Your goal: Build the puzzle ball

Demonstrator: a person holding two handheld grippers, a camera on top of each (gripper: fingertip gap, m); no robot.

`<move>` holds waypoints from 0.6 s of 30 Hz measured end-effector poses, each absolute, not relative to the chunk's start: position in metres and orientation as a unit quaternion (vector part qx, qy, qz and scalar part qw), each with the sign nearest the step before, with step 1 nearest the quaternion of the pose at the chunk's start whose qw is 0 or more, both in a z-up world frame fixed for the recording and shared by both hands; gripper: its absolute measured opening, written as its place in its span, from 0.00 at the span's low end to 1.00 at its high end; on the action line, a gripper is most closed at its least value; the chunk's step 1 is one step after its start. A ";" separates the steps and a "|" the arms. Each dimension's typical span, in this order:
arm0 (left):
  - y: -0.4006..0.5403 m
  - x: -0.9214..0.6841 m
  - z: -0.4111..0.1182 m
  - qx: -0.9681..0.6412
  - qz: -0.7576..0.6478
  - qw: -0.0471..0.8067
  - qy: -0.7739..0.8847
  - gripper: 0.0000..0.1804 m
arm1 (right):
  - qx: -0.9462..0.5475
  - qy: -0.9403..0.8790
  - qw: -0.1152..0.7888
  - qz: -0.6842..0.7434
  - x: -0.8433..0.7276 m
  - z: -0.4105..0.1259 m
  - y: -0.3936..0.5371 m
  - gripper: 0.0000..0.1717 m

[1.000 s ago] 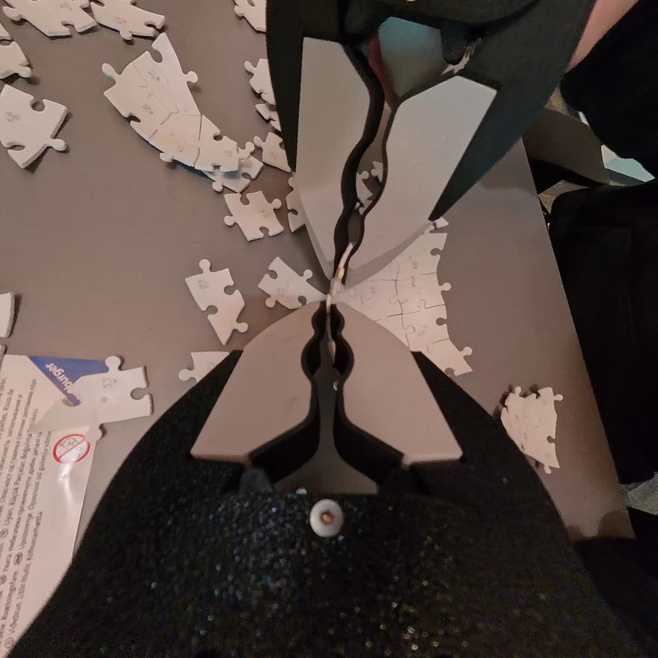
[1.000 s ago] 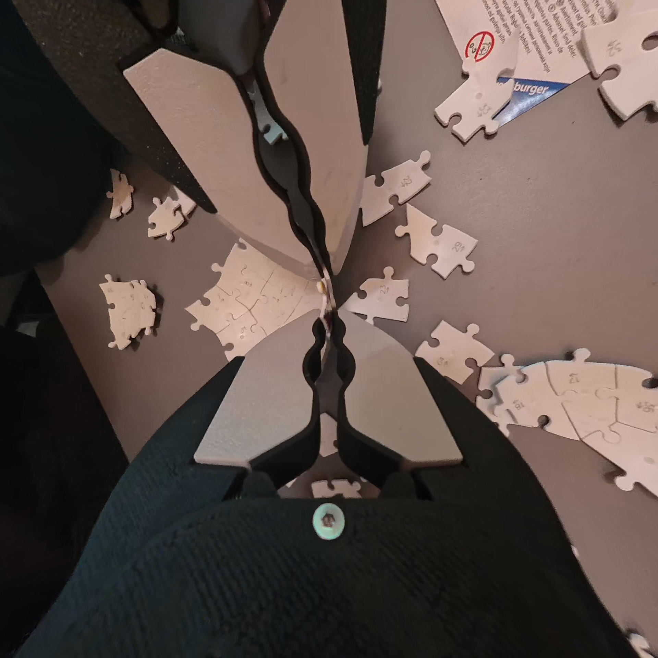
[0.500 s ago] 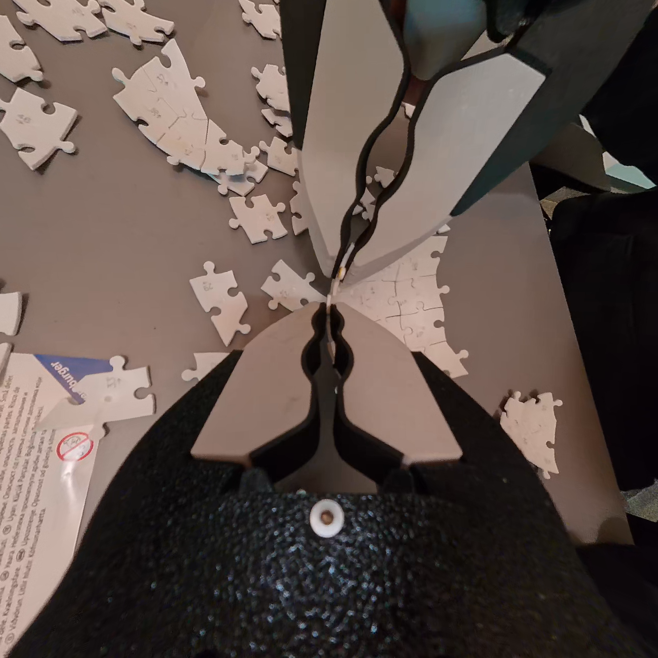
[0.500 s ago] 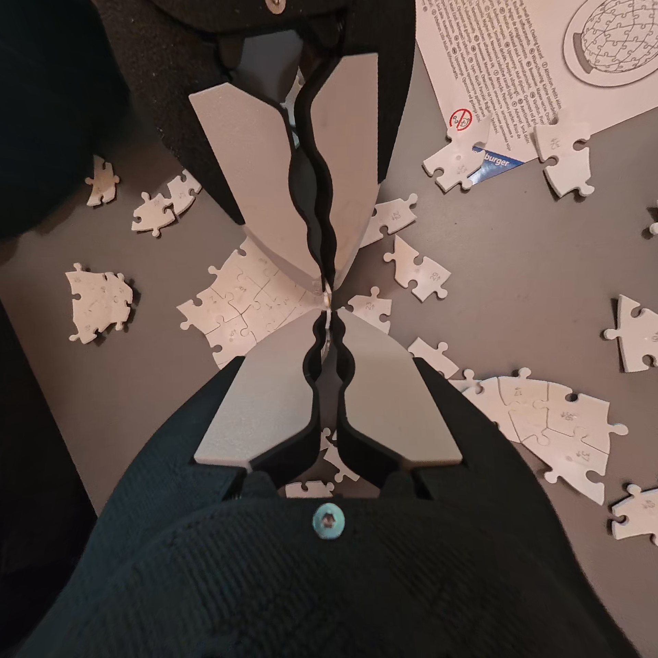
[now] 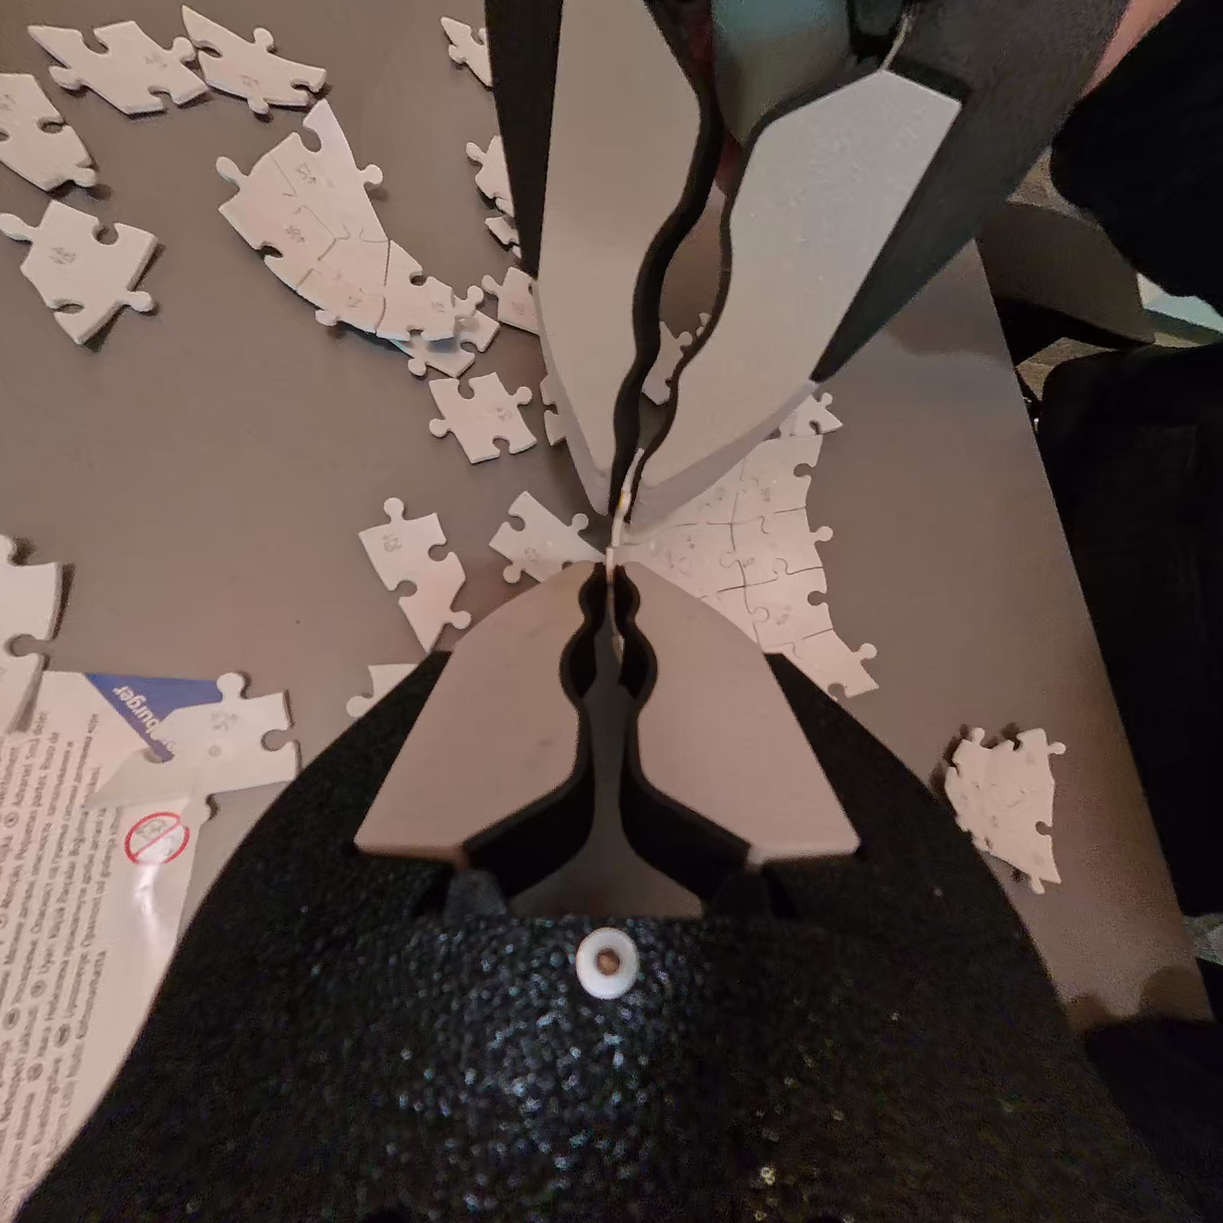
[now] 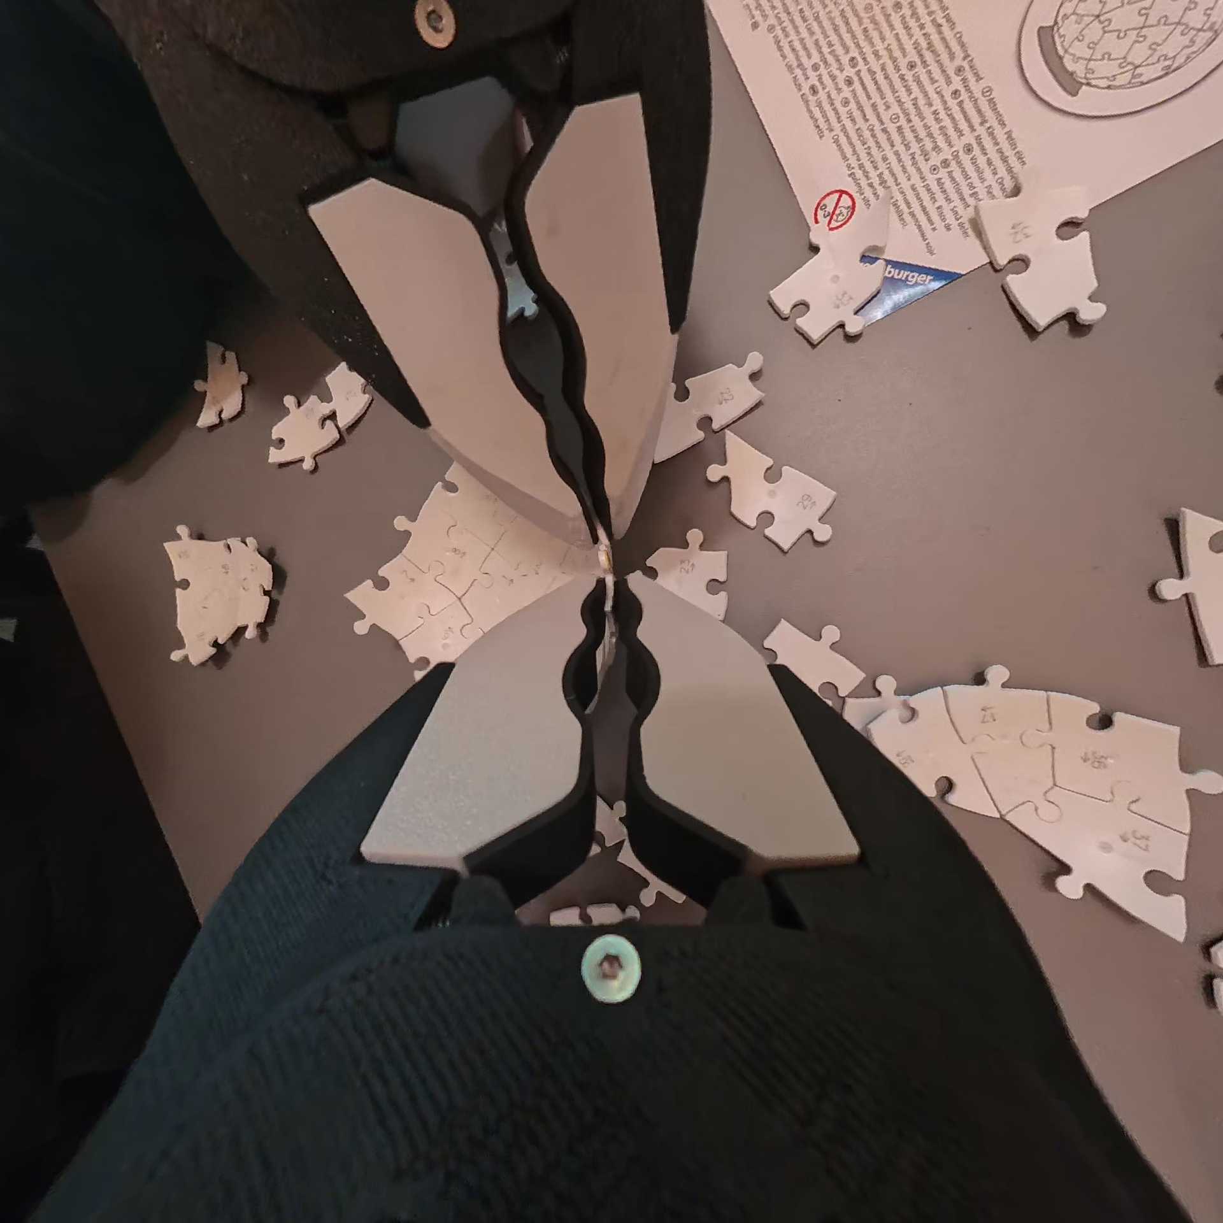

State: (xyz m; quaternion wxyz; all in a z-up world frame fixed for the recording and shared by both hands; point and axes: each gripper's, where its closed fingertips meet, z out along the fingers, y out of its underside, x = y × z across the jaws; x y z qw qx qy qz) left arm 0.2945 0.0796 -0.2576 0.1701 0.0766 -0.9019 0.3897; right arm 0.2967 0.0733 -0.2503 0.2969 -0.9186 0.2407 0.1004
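White puzzle pieces, seen edge-on, sit pinched in your left gripper (image 5: pixel 609 574) and right gripper (image 6: pixel 607 586), shapes hidden by fingertips.

Puzzle pieces (image 5: pixel 411 582) were plain white with small grey markings. The table (image 5: pixel 198 463) was flat dark grey. The leaflet (image 6: pixel 926 119) was white with black print, a blue corner and a red-ringed symbol.

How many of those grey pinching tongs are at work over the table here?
2. The left tongs enter from below in the left wrist view, the right tongs from above; tips nearly meet, each pinching a white puzzle piece edge-on.
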 end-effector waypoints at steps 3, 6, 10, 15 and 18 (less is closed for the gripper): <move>0.079 0.292 -0.260 0.082 0.386 0.183 -0.900 0.01 | -0.925 0.236 0.282 0.101 0.295 -0.253 0.072 0.02; 0.078 0.291 -0.263 0.086 0.383 0.191 -0.900 0.01 | -0.926 0.238 0.276 0.103 0.294 -0.255 0.072 0.02; 0.078 0.291 -0.264 0.089 0.382 0.194 -0.899 0.01 | -0.929 0.231 0.272 0.099 0.294 -0.257 0.073 0.02; 0.077 0.291 -0.265 0.085 0.382 0.193 -0.900 0.01 | -0.933 0.226 0.265 0.092 0.295 -0.258 0.072 0.02; 0.077 0.292 -0.264 0.083 0.386 0.192 -0.898 0.01 | -0.931 0.231 0.269 0.092 0.295 -0.257 0.072 0.02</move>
